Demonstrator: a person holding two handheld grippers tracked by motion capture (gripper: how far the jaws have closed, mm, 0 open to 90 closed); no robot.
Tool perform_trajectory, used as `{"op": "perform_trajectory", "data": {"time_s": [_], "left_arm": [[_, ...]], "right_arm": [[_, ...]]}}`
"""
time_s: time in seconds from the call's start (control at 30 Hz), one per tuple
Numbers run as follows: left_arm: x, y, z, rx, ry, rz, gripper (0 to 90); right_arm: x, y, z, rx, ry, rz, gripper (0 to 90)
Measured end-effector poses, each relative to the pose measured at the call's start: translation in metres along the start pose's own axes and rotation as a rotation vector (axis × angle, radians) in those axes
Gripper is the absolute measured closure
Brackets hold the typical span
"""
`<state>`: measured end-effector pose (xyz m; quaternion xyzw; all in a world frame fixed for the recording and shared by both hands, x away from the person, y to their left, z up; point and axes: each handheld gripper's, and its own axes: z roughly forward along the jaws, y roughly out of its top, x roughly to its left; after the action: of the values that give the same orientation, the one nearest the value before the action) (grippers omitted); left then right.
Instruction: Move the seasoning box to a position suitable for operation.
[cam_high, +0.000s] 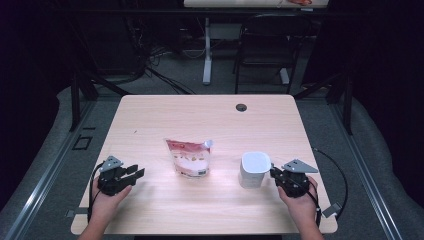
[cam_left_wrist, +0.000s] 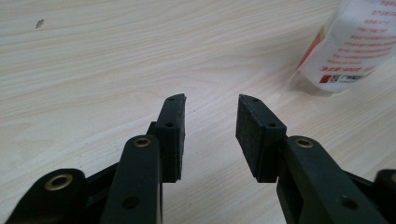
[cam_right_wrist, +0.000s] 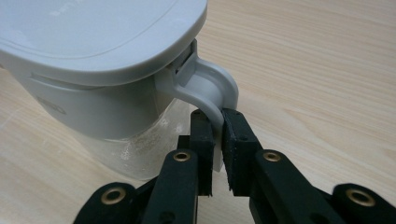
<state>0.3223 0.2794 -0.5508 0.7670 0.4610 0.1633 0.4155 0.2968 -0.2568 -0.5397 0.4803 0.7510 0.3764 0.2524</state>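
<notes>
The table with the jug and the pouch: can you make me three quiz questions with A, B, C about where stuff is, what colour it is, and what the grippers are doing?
1. Where is the pouch compared with the jug in the high view?
A. To its left
B. To its right
C. On top of it

2. What colour is the jug's lid?
A. Red
B. Grey-white
C. Black

3. What is the right gripper doing?
A. Hanging open above the pouch
B. Pressing on the lid
C. Clamped on the jug's handle

Answers:
1. A, the pouch stands mid-table, and the jug is nearer the right hand.
2. B, the lid looks pale grey-white in the right gripper view.
3. C, both pads squeeze the handle, while the left gripper is open over bare wood.
</notes>
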Motion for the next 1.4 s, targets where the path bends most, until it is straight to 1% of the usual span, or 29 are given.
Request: {"op": "perform_trajectory", "data": {"time_s": [0.03,0.13,0.17,0.23,0.27,0.3,0.33,0.4,0.43,0.5,0.53,0.57,0.63,0.67,0.73,0.77,0.8,0.83,0.93,0.97,1.0,1.03,1.07,1.1,1.13,1.2,1.23,1.27,1.4], "left_arm": [[-0.001,0.001,0.0,0.01,-0.005,0.005,62.6],[-0.003,0.001,0.001,0.005,-0.008,0.015,62.6],[-0.004,0.001,0.001,0.009,-0.013,0.015,62.6],[-0.006,0.001,0.002,0.012,-0.013,0.019,62.6],[-0.006,0.001,0.002,0.012,-0.013,0.027,62.6],[-0.007,0.001,0.003,0.014,-0.014,0.029,62.6],[-0.008,0.001,0.003,0.022,-0.018,0.031,62.6],[-0.008,0.001,0.003,0.025,-0.02,0.032,62.5],[-0.008,0.001,0.004,0.025,-0.021,0.034,62.4],[-0.008,0.001,0.004,0.021,-0.021,0.033,61.9],[-0.008,0.001,0.004,0.025,-0.02,0.033,61.7],[-0.008,0.001,0.004,0.025,-0.02,0.033,61.5],[-0.008,0.001,0.003,0.024,-0.017,0.031,61.3],[-0.008,0.001,0.003,0.024,-0.017,0.032,61.2],[-0.008,0.001,0.003,0.016,-0.011,0.029,60.9],[-0.008,0.001,0.003,0.023,-0.016,0.03,60.9],[-0.008,0.001,0.003,0.013,-0.015,0.028,60.7],[-0.008,0.001,0.003,0.014,-0.018,0.028,60.3],[-0.008,0.001,0.002,0.009,-0.032,0.027,59.1],[-0.008,0.001,0.002,0.008,-0.034,0.03,59.1],[-0.008,0.001,0.002,0.008,-0.034,0.03,59.8],[-0.008,0.001,0.002,0.008,-0.027,0.032,59.8],[-0.008,0.001,0.001,0.013,-0.023,0.032,60.4],[-0.007,0.001,0.001,0.015,-0.021,0.025,61.7],[-0.007,0.001,0.0,0.017,-0.017,0.018,63.2],[-0.005,0.001,-0.001,0.025,-0.019,0.008,64.5],[-0.005,0.001,-0.001,0.025,-0.019,0.008,65.2],[-0.004,0.0,-0.001,0.014,-0.019,-0.006,65.5],[-0.004,0.0,0.0,0.017,-0.016,-0.005,64.3]], "right_arm": [[0.002,0.0,0.0,-0.003,0.007,0.001,83.2],[0.007,-0.002,-0.003,-0.002,0.021,-0.005,83.1],[0.01,-0.002,-0.003,-0.003,0.037,-0.005,83.0],[0.012,-0.002,-0.004,0.003,0.034,-0.01,83.0],[0.015,-0.003,-0.004,-0.003,0.041,-0.005,82.9],[0.017,-0.003,-0.005,0.003,0.043,-0.011,82.8],[0.022,-0.003,-0.006,0.004,0.055,-0.017,82.7],[0.026,-0.004,-0.005,-0.004,0.068,-0.013,82.6],[0.027,-0.004,-0.006,0.004,0.071,-0.018,82.5],[0.028,-0.004,-0.006,0.002,0.081,-0.018,81.8],[0.029,-0.005,-0.006,-0.004,0.089,-0.004,81.1],[0.029,-0.005,-0.006,-0.004,0.089,-0.004,81.1],[0.027,-0.004,-0.008,0.012,0.113,-0.007,74.5],[0.027,-0.004,-0.009,0.018,0.12,-0.001,72.6],[0.028,-0.003,-0.013,0.017,0.129,-0.012,69.9],[0.029,-0.002,-0.015,0.017,0.13,-0.015,69.3],[0.029,-0.001,-0.017,0.013,0.137,-0.008,68.7],[0.028,0.0,-0.021,0.022,0.138,-0.006,68.7],[0.028,0.002,-0.027,0.015,0.123,-0.027,68.7],[0.027,0.003,-0.03,0.015,0.13,-0.014,68.1],[0.026,0.005,-0.032,0.016,0.14,-0.007,68.2],[0.026,0.005,-0.032,0.016,0.14,-0.007,68.2],[0.025,0.006,-0.034,0.002,0.142,0.001,68.3],[0.024,0.009,-0.039,0.002,0.146,0.003,68.0],[0.023,0.011,-0.04,-0.006,0.151,0.014,68.0],[0.02,0.016,-0.043,-0.007,0.136,0.014,68.9],[0.019,0.017,-0.044,-0.007,0.136,0.012,70.1],[0.018,0.02,-0.045,-0.006,0.129,0.007,71.4],[0.016,0.032,-0.046,0.003,0.109,0.002,78.9]]}}
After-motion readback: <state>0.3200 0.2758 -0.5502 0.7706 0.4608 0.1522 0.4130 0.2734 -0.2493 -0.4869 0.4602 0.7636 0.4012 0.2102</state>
